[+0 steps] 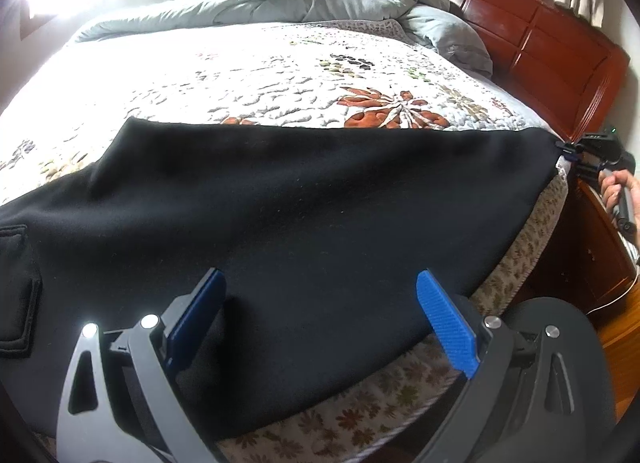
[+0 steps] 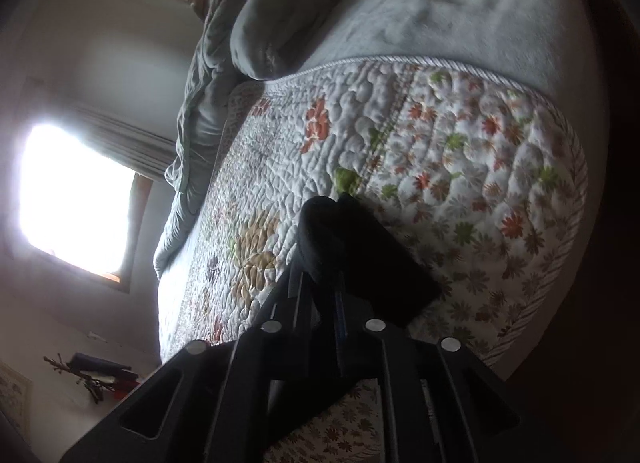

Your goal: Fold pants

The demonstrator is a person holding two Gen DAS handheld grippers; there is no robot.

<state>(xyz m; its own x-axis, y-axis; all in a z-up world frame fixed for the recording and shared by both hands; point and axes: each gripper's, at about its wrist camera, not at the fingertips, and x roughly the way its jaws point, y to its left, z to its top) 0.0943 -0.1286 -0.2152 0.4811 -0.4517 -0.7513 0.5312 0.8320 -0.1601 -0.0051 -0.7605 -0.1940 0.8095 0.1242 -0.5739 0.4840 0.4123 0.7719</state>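
Blue-padded left gripper point(image 1: 322, 313) hovers with jaws spread wide over the near edge of the black, soft fabric pants point(image 1: 280, 203), which lie flat along the quilted floral bedspread point(image 1: 280, 75), long axis crosswise to those jaws. At the pants' far right corner, the right gripper point(image 2: 320, 275) pinches a cloth fold.

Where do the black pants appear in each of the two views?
Left wrist view: the black pants spread across the middle, from the left edge to a corner at the right gripper.
Right wrist view: only a dark corner of the pants shows, lower centre.
Shared landmark: the floral quilt under them.
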